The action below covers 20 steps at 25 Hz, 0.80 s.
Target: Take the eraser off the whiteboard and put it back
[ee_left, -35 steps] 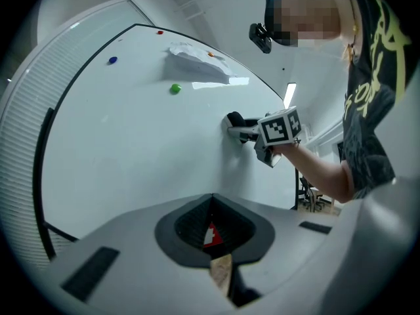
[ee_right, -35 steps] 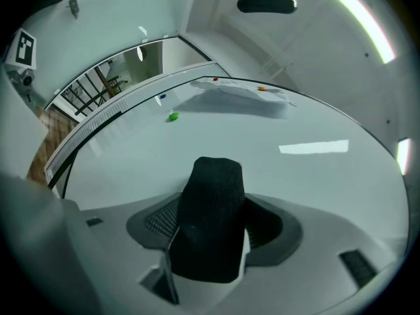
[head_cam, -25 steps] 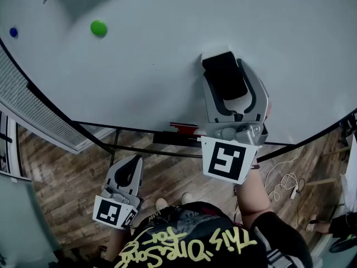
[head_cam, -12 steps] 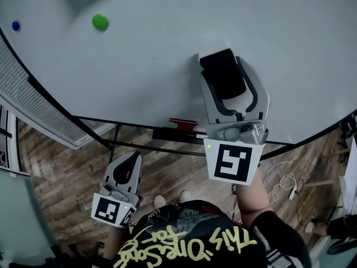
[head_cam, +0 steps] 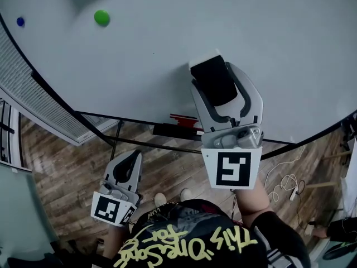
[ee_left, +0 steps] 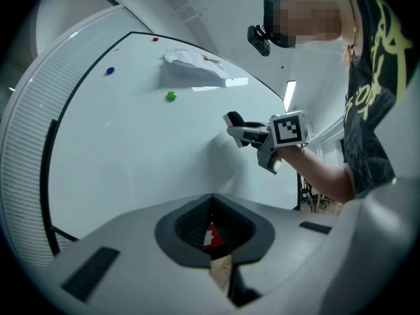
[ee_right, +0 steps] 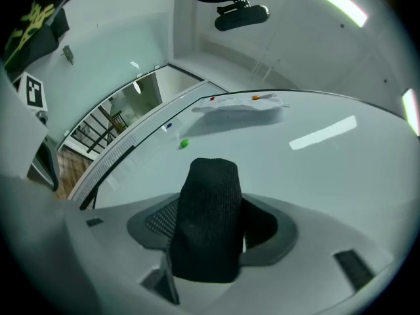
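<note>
Your right gripper (head_cam: 217, 76) has its fingers (ee_right: 155, 222) closed narrow on the eraser (ee_right: 207, 215), which stands upright between the pads with its black felt face toward the gripper camera and its upper half clear of the jaw tips. In the head view the eraser sits over the middle of the whiteboard (head_cam: 139, 66), close to its surface; no view confirms whether it touches. A pale edge shows along the eraser's far end there. The marker cube (head_cam: 232, 169) of this gripper sits at the wrist end, facing the head camera. Your left gripper (head_cam: 133, 161) hangs low, well apart from the board and below its bottom edge, with its jaws brought together and nothing held; its own view shows only a slit between the pads, through which a red item (head_cam: 183, 119) near the board's lower frame and the wooden floor (head_cam: 67, 166) appear. On the board, a green magnet (head_cam: 101, 17) and a blue magnet (head_cam: 20, 22) sit toward the upper left, well apart from the eraser, and a crumpled sheet of paper (ee_right: 239, 105) is fixed near the top edge. A loose cable (head_cam: 284, 180) lies on the floor to the right.
</note>
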Each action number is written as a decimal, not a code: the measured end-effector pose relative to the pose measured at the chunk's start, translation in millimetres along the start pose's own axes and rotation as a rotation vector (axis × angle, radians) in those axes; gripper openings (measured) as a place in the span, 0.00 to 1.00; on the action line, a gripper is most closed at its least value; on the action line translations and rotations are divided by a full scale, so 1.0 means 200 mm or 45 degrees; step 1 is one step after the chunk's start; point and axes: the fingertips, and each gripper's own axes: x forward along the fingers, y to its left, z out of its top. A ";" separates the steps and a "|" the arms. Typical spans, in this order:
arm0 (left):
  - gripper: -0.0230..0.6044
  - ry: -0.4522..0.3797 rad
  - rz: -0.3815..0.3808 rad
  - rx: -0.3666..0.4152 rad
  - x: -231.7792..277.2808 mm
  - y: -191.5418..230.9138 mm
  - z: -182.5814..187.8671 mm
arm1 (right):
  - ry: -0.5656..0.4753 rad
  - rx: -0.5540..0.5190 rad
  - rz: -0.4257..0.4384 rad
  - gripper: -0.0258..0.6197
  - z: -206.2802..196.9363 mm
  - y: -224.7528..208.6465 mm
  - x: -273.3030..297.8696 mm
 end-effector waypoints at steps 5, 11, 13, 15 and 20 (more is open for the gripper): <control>0.05 -0.003 0.007 0.007 -0.02 -0.03 0.01 | -0.107 0.317 -0.037 0.45 0.03 0.02 -0.06; 0.05 -0.003 0.029 0.010 -0.03 -0.04 0.01 | -0.120 0.400 0.036 0.45 0.02 0.11 -0.07; 0.05 -0.006 0.034 0.014 -0.03 -0.04 0.02 | -0.122 0.422 0.056 0.45 0.01 0.13 -0.07; 0.05 -0.002 0.040 0.018 -0.04 -0.04 0.02 | -0.116 0.443 0.081 0.45 0.00 0.16 -0.08; 0.05 0.005 0.065 -0.021 -0.03 -0.06 0.04 | -0.130 0.496 0.140 0.45 -0.01 0.21 -0.09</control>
